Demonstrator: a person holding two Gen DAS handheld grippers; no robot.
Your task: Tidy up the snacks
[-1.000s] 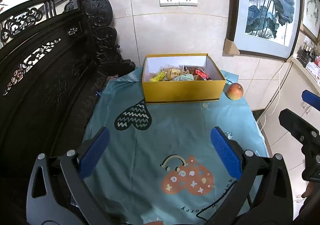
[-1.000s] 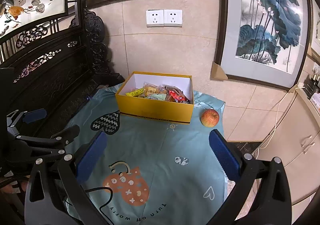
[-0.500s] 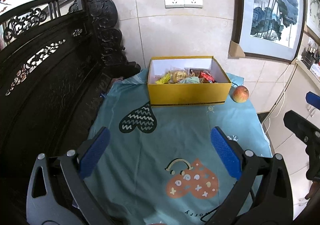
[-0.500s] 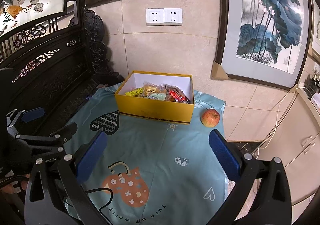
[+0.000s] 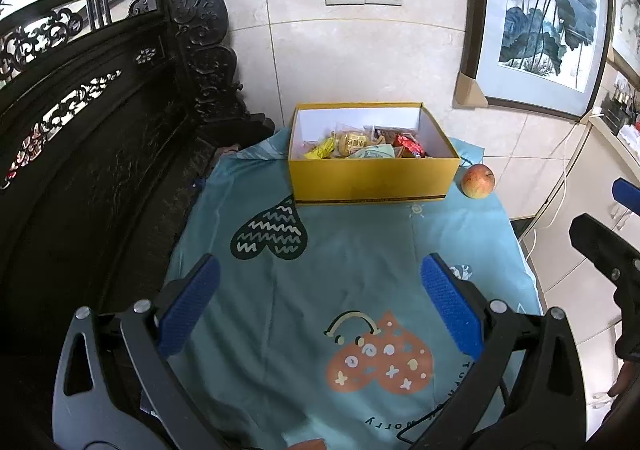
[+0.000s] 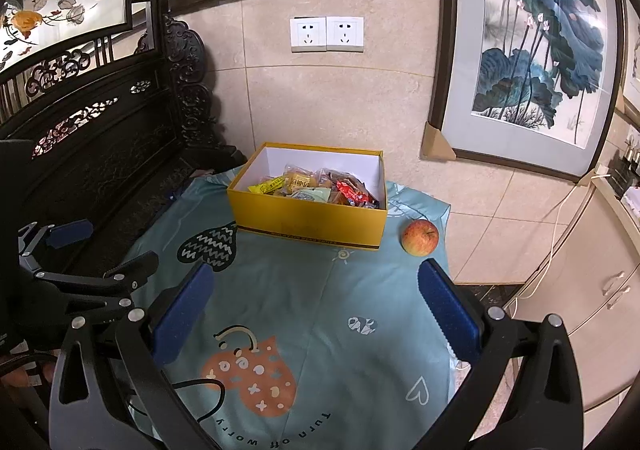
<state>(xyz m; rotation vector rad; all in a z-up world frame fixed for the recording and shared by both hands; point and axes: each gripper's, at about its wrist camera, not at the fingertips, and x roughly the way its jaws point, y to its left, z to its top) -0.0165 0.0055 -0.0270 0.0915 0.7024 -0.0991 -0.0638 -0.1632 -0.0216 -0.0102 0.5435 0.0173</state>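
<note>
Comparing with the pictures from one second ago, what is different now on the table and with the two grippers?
Only the left hand-held gripper moved: its view swung slightly left, so the yellow box and apple slid right in its picture. Nothing was taken or released. The right hand-held gripper stayed almost still; both remain open and empty. Box, snacks and apple kept their places on the tablecloth.

- The place is a home, a furnished living or dining room.
- A dark carved wooden screen (image 6: 100, 118) with painted panels stands at the left.
- Framed lotus paintings (image 6: 536, 38) lean on the tiled wall beside twin sockets (image 6: 327, 34).
- A patterned teal cloth (image 5: 348, 290) covers the worktop.
- Pale cabinets (image 6: 592, 290) stand at the right.
</note>
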